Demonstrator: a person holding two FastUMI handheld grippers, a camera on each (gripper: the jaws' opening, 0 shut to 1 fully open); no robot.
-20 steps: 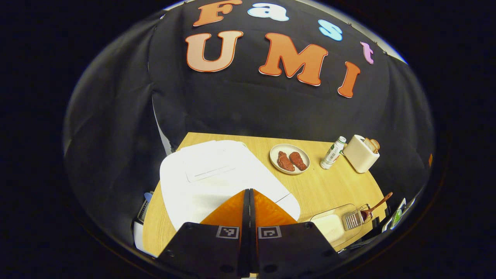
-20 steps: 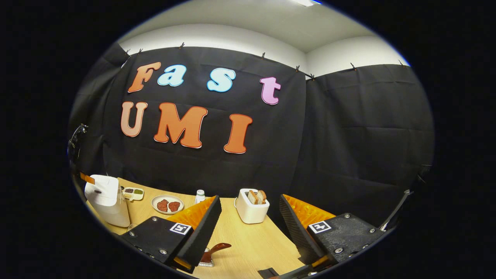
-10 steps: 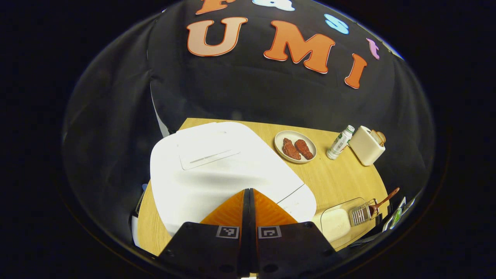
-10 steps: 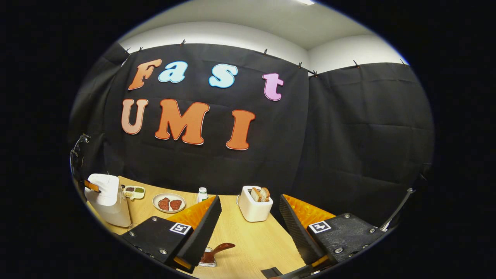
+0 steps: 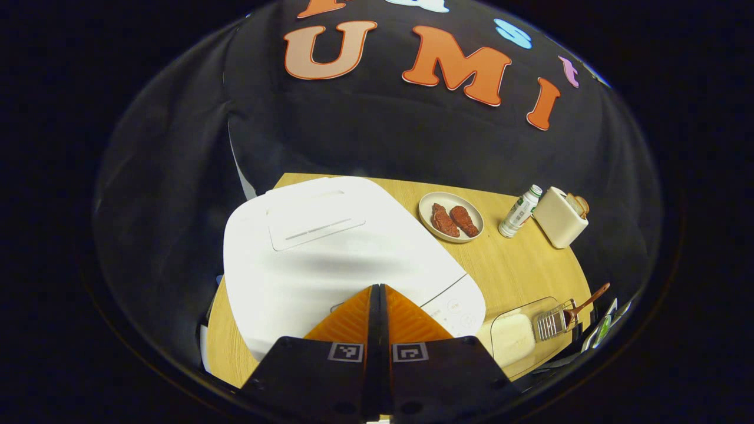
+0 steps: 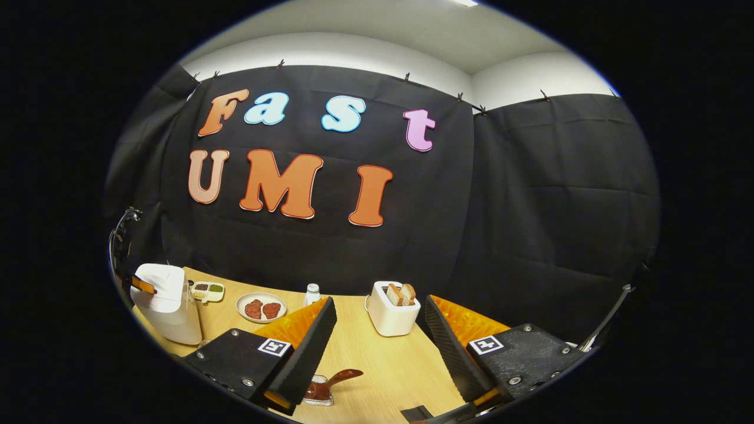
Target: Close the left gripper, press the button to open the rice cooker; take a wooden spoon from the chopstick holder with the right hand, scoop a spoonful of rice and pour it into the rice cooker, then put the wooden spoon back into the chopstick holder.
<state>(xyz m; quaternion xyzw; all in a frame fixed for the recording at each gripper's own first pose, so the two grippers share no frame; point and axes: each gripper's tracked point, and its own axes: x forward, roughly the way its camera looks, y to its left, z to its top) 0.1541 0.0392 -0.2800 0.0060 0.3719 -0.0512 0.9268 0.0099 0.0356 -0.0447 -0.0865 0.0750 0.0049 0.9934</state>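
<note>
A white rice cooker with its lid down stands at the left of the wooden table. My left gripper is shut with nothing in it, its tips right over the cooker's front edge beside the control panel. A clear container of rice sits at the front right, with the wire chopstick holder and the wooden spoon beside it. In the right gripper view my right gripper hangs open above the table, the wooden spoon low between its fingers, the rice cooker far left.
A plate with two pieces of meat, a small bottle and a white toaster with bread stand along the back of the table. A small tray of condiments sits behind the cooker. Bare tabletop lies between the plate and the rice container.
My left gripper has come down and forward over the cooker's front, so the control panel now shows beside its tips. The right gripper has drifted only slightly.
</note>
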